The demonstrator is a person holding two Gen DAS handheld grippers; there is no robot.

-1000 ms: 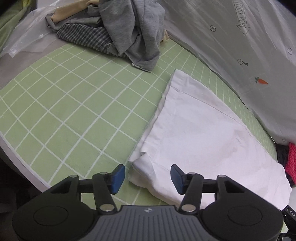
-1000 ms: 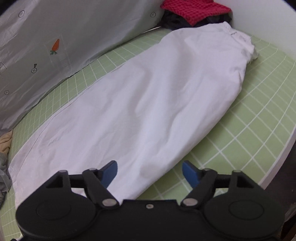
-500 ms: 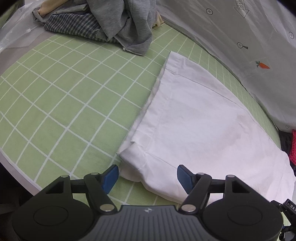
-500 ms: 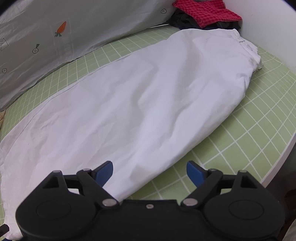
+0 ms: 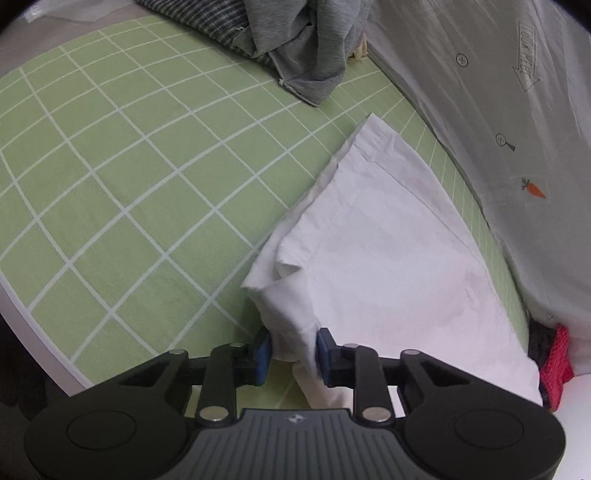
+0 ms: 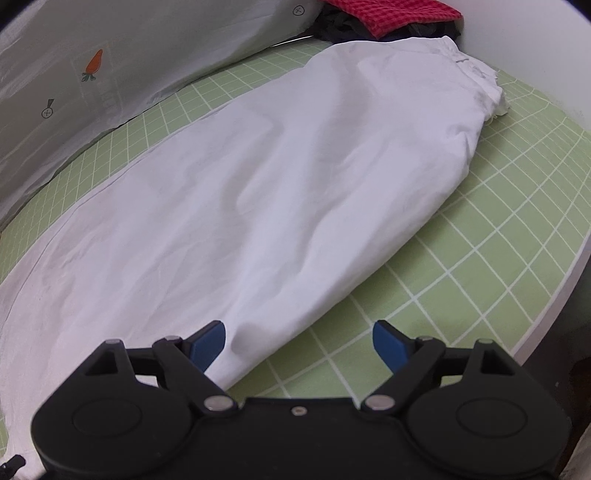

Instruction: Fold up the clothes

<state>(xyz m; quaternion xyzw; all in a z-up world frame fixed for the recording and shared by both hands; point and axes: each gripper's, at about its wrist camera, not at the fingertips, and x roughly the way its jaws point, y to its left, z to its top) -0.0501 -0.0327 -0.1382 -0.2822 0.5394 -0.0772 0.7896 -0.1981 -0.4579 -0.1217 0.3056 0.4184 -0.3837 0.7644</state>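
L tool (image 5: 291,350): pads clamped on near corner of white garment (image 5: 388,266), cloth bunched between them. R tool (image 6: 299,338): jaws wide apart, holding nothing, left pad over garment edge. Garment lies lengthwise on green grid mat (image 5: 129,177); grey clothes pile (image 5: 306,48) beyond.

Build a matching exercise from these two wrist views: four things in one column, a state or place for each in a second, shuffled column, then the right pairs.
Things:
1. left gripper
2. right gripper
3. grey garment
4. red cloth

States or places:
A. open, with the edge of the white garment between its fingers
B. heaped at the far end of the green grid mat
C. shut on a corner of the white garment
D. on a dark heap beyond the white garment's gathered end

Pairs: 1-C, 2-A, 3-B, 4-D
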